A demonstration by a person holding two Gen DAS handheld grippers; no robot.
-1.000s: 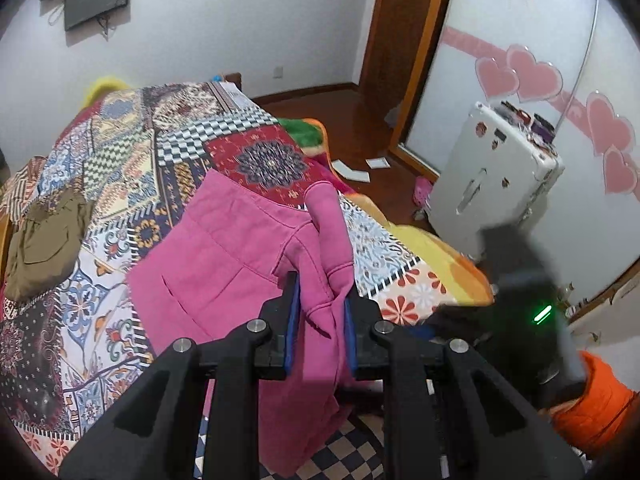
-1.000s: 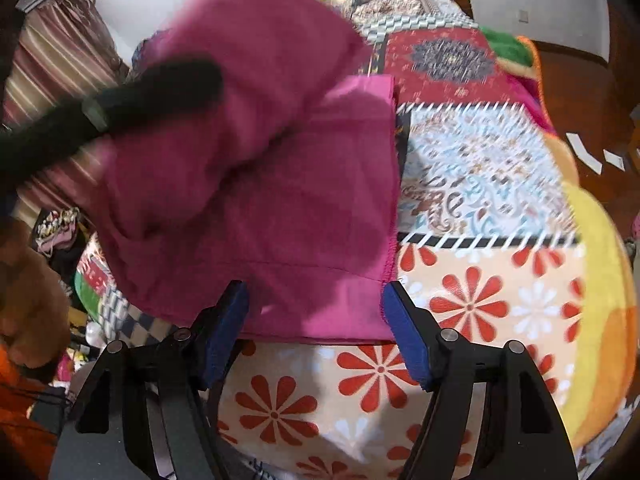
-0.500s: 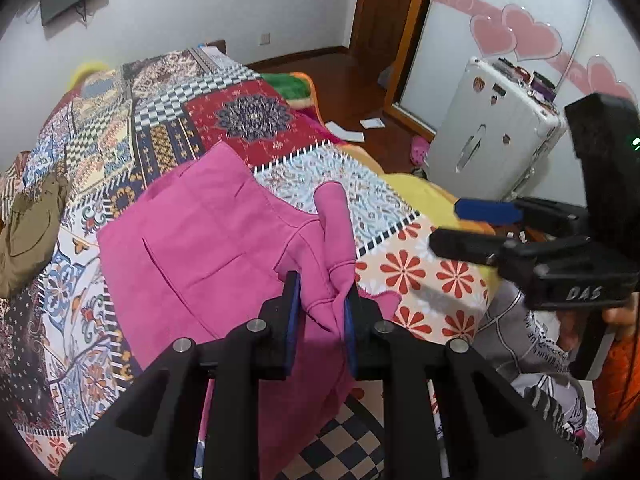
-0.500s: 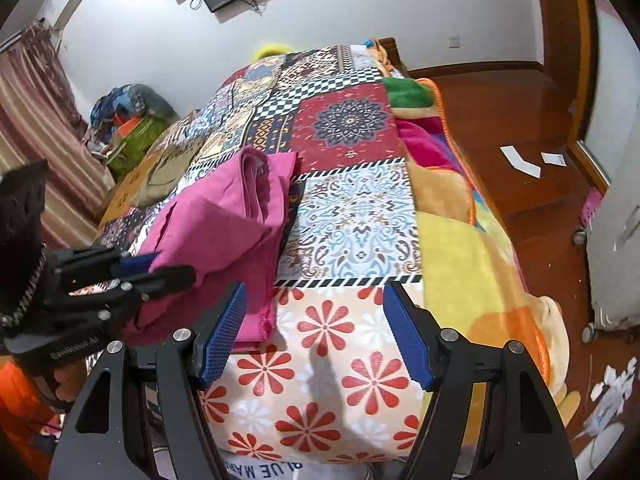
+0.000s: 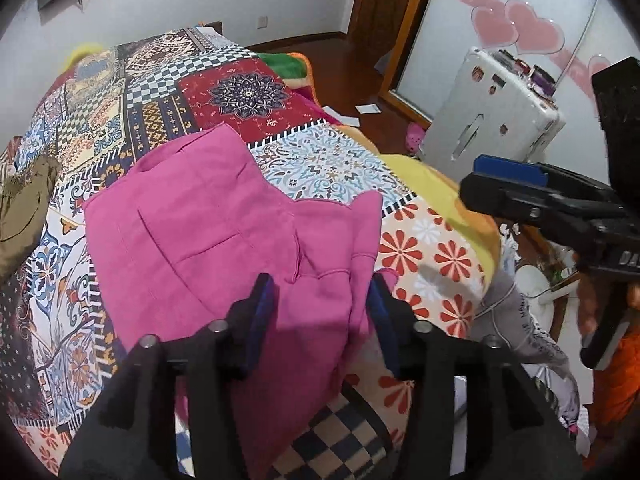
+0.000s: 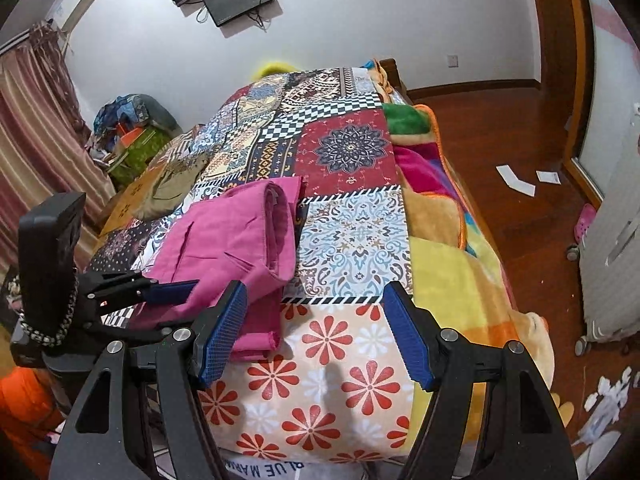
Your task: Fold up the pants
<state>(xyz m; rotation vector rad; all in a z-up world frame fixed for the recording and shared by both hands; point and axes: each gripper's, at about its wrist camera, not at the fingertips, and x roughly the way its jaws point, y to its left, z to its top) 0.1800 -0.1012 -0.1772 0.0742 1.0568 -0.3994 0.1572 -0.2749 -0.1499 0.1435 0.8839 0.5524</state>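
We see the pink pants lying folded on the patchwork bedspread, toward the near end of the bed, with a folded-over flap of fabric resting on top along their right-hand side in the left wrist view. In the right wrist view the same pants appear as a stacked bundle with the layered edge facing right, and one pink end lies across the red-flower panel at the foot of the bed. The left gripper sits low over the near edge of the pants; its jaws have just been opening, and pink cloth lies between the blue pads, but we see a gap on both sides, so the pads no longer press on the fabric. From the right wrist view the left gripper shows from the side, with its fingers parted over the pink fabric. The right gripper stands with its jaws wide apart and nothing between them, above the red-flower panel just beside the pants and clear of them. In the left wrist view the right gripper appears at the right, off the side of the bed. An olive-green garment lies on the bedspread well apart from the pants. A white suitcase stands on the wooden floor beside the bed.
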